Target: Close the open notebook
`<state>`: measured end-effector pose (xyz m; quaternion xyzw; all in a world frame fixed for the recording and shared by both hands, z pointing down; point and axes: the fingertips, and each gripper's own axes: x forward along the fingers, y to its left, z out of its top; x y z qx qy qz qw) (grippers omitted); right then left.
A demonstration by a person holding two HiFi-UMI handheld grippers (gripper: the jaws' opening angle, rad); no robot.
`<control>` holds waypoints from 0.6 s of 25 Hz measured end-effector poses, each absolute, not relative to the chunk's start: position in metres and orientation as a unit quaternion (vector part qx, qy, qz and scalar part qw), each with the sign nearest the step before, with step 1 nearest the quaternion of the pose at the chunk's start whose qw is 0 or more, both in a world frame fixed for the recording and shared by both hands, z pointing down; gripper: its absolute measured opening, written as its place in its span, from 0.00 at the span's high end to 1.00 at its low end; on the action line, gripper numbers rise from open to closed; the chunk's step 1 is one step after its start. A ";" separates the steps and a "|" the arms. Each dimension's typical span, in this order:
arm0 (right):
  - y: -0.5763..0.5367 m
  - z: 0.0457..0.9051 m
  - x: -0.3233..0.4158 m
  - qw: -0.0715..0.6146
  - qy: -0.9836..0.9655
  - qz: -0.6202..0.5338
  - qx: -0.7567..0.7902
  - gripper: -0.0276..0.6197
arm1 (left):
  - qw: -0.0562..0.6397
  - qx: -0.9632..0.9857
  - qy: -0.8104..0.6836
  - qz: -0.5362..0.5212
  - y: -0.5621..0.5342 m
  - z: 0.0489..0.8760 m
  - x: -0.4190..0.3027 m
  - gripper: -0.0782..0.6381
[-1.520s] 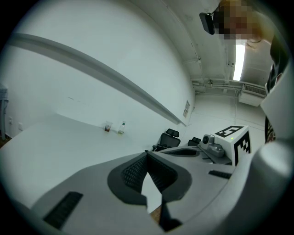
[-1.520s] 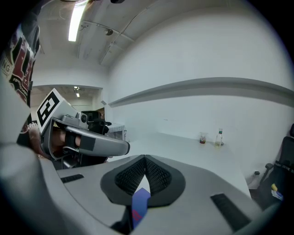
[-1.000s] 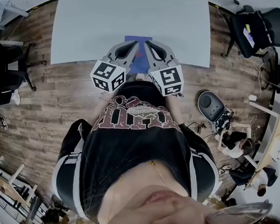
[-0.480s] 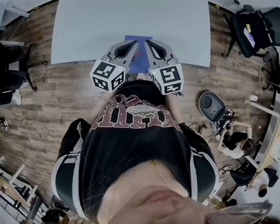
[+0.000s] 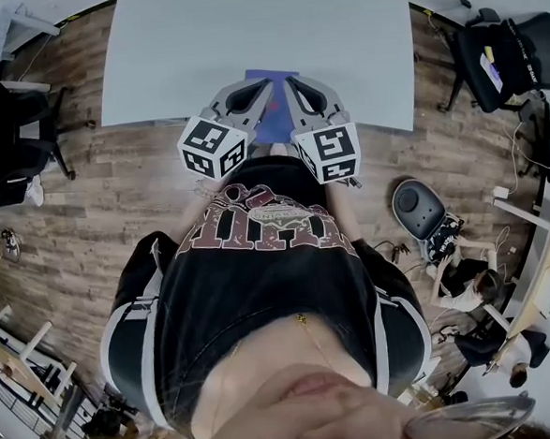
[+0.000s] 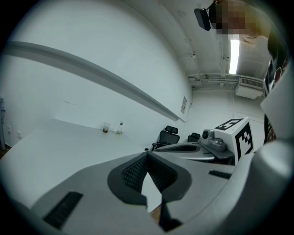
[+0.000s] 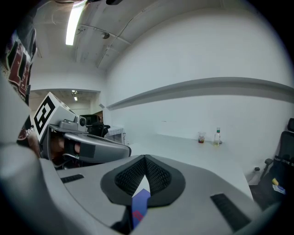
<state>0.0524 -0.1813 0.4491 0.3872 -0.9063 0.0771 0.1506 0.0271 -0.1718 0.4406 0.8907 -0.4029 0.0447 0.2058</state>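
Notebook (image 5: 275,109) lies flat on the white table (image 5: 243,28), just ahead of and below the tips of both tools, in the narrow gap where they angle toward each other. Only a blue face shows; I cannot tell whether that is a cover or a page.

On the left gripper (image 6: 147,155) the jaws meet at the tips with nothing between them, and only bare table shows through the slot behind the tips. The right gripper (image 7: 145,158) is likewise closed and empty, with the blue notebook visible below it through the same slot.

Closed tips can only push, so a nudge at the cover would likely slide the whole book across the smooth top rather than fold it. The book sits near the table's edge on the tools' side, so a pull back toward them could drag it off. The tools are also close enough to knock each other.
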 end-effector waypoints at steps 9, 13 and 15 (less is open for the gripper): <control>-0.179 0.455 0.052 0.156 -0.907 0.079 0.383 0.93 | 0.208 0.891 -0.401 0.044 -0.171 0.442 0.030 0.82; -0.178 0.454 0.053 0.156 -0.907 0.080 0.383 0.93 | 0.210 0.891 -0.401 0.043 -0.169 0.443 0.029 0.82; -0.178 0.453 0.054 0.155 -0.907 0.081 0.384 0.93 | 0.210 0.891 -0.401 0.043 -0.169 0.442 0.030 0.82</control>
